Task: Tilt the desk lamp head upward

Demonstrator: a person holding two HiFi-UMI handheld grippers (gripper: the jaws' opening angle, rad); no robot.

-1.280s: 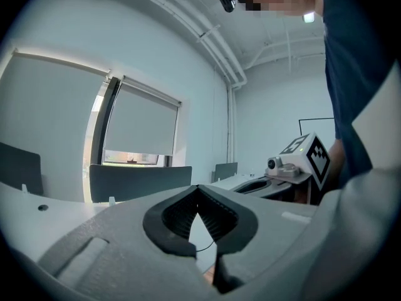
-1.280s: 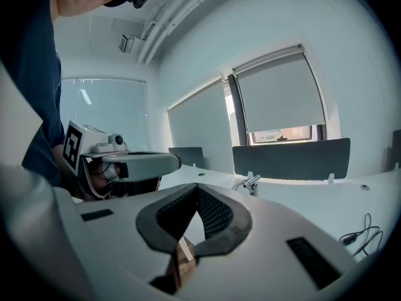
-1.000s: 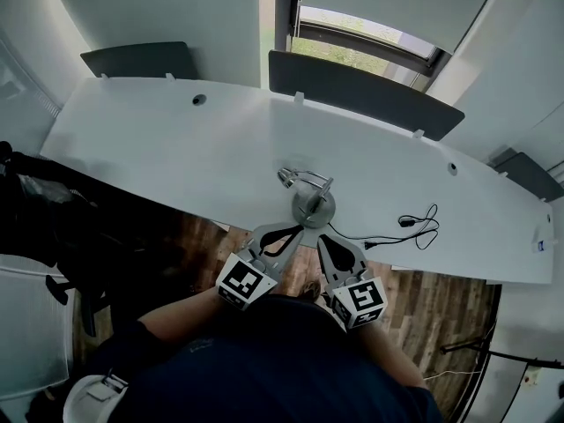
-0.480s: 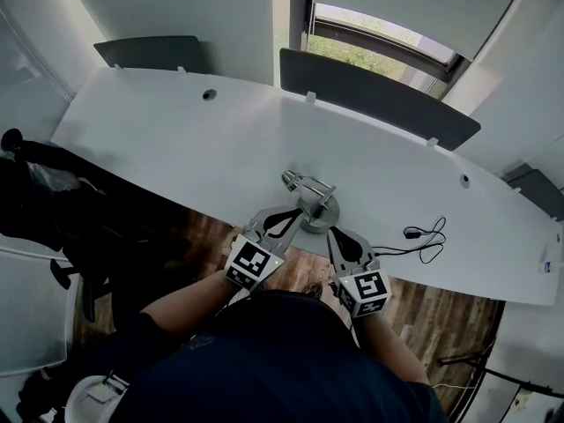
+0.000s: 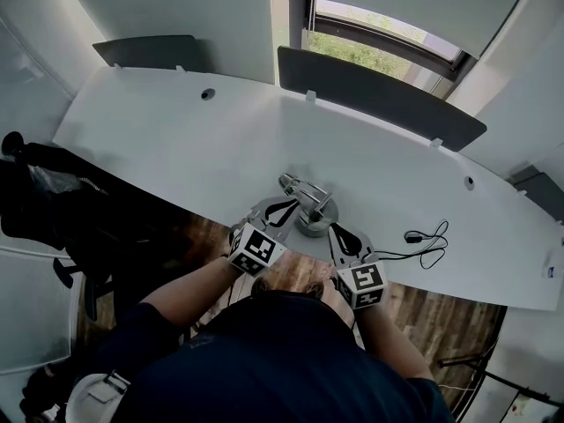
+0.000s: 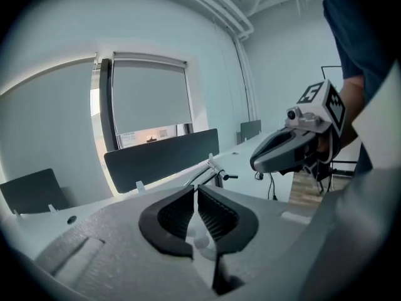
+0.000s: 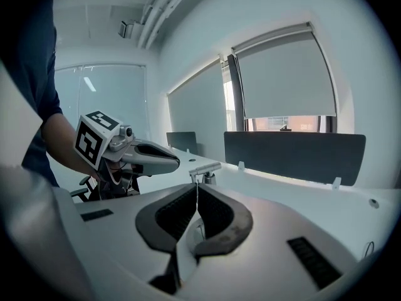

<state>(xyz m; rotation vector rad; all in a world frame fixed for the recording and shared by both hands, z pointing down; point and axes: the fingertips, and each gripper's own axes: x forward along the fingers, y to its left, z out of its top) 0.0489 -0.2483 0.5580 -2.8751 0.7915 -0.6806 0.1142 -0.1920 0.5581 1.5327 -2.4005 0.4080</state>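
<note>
A small silver desk lamp (image 5: 310, 208) stands on a round base near the front edge of the white desk (image 5: 176, 139); its slim head (image 5: 296, 185) reaches left and lies low. The lamp head (image 7: 205, 167) also shows ahead of the right jaws, and the lamp's arm (image 6: 213, 168) ahead of the left jaws. My left gripper (image 5: 280, 203) is shut and empty, its tip just left of the lamp, close to the head. My right gripper (image 5: 335, 226) is shut and empty, its tip just right of the base.
A black cable (image 5: 421, 239) lies coiled on the desk right of the lamp. Dark divider panels (image 5: 379, 97) stand along the desk's far edge below a window. A black chair (image 5: 53, 201) sits at the left. Wooden floor (image 5: 441, 315) shows below the desk edge.
Both grippers have moved forward toward the lamp; the left one has come in beside the lamp head, the right one up to the base. Both stayed shut.
</note>
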